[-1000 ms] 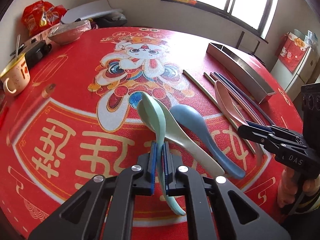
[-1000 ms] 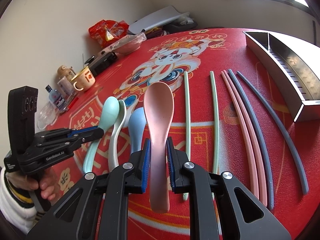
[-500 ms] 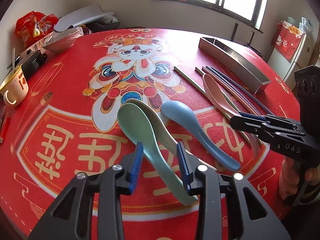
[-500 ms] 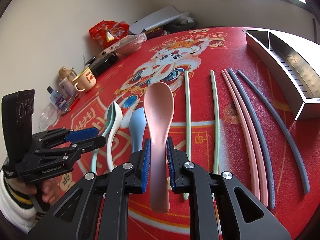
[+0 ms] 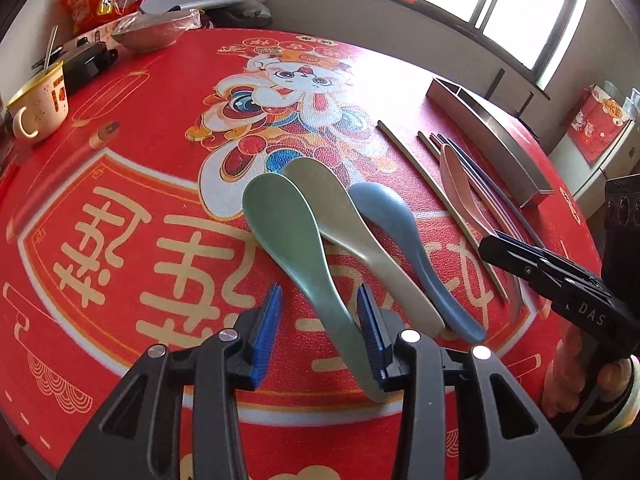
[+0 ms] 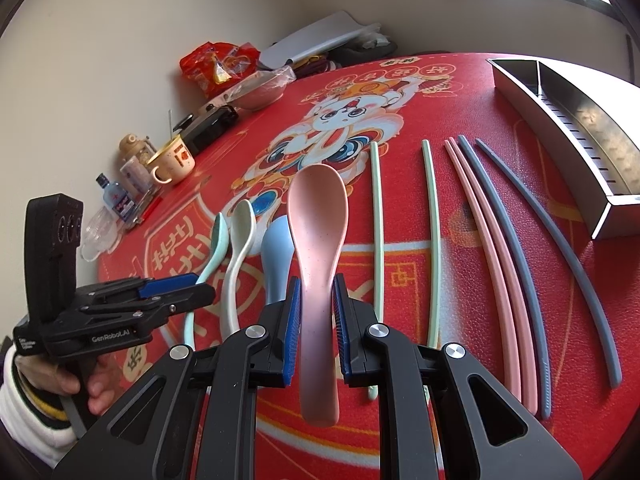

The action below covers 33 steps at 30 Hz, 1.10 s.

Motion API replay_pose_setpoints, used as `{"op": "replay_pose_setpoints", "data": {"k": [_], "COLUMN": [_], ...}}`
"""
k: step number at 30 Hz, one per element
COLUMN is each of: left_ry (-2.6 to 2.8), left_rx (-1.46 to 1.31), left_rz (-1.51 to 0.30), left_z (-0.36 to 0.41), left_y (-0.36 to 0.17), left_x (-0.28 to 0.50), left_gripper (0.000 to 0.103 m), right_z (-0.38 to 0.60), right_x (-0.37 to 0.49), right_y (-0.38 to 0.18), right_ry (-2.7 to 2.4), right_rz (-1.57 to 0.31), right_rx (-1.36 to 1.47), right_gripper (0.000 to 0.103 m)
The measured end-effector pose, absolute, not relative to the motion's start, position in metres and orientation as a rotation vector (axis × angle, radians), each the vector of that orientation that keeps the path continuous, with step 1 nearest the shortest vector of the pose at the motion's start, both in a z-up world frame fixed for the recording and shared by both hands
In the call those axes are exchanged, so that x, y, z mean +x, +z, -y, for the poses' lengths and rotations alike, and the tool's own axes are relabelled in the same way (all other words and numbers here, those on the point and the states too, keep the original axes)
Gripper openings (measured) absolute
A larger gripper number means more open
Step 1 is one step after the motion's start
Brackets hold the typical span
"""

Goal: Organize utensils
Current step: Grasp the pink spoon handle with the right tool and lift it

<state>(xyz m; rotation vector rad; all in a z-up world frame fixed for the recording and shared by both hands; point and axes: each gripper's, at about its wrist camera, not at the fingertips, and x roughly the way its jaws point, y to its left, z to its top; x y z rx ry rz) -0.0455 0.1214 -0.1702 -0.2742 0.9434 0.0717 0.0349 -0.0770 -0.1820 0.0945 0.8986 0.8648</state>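
Note:
Three spoons lie side by side on the red tablecloth: green [image 5: 288, 232], beige [image 5: 332, 208] and blue [image 5: 396, 220]. My left gripper [image 5: 320, 320] stands over the green spoon's handle. Its jaws are closing, with the handle lying between them close to the right pad and no grip on it. My right gripper [image 6: 318, 308] is shut on a pink spoon's [image 6: 318, 216] handle and holds it above the cloth, bowl pointing away. Pale green chopsticks [image 6: 376, 220], pink chopsticks [image 6: 488, 240] and grey chopsticks [image 6: 532, 220] lie to the right.
A long steel tray [image 6: 616, 208] with a divider sits at the far right of the table. A mug [image 5: 40, 108], a covered bowl [image 5: 152, 32], a black box, bottles and a red snack bag crowd the left and back edge. A person's hands hold both grippers.
My left gripper let go of the green spoon, which now lies flat on the cloth beside the beige one. The right gripper kept still with the pink spoon.

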Motion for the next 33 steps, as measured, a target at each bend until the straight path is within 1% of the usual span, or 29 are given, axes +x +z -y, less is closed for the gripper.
{"op": "replay_pose_setpoints", "data": {"k": [1,2,11,12,13,14,27,33], "left_ry": [0.071,0.074,0.104,0.102,0.094,0.088,0.109,0.157], "left_rx": [-0.268,-0.256,-0.169,-0.155,-0.146,-0.137,-0.066,-0.074], "left_rz": [-0.944,-0.943,-0.941,-0.939,-0.939,-0.941,-0.912,-0.865], "left_z": [-0.12,-0.119,-0.106,-0.104,-0.101,-0.099,-0.093,-0.102], "left_y": [-0.171,-0.171,-0.171,-0.171,-0.172,-0.172,-0.172,-0.156], "left_x": [-0.044,-0.043,-0.038,-0.038,-0.039,-0.039,-0.037,-0.04], "left_gripper": [0.03,0.029,0.028,0.023,0.009,0.008,0.007,0.007], "right_z": [0.077,0.078,0.079,0.079,0.079,0.079,0.081,0.086], "right_x": [0.035,0.035,0.036,0.035,0.035,0.035,0.036,0.041], "right_y": [-0.182,-0.182,-0.181,-0.181,-0.181,-0.181,-0.181,-0.184], "right_ry": [0.865,0.865,0.866,0.866,0.866,0.866,0.877,0.884], "right_rz": [-0.899,-0.899,-0.899,-0.899,-0.899,-0.9,-0.907,-0.925], "right_rx": [0.096,0.096,0.103,0.103,0.104,0.103,0.129,0.177], "right_gripper": [0.016,0.016,0.016,0.016,0.016,0.016,0.016,0.016]}}
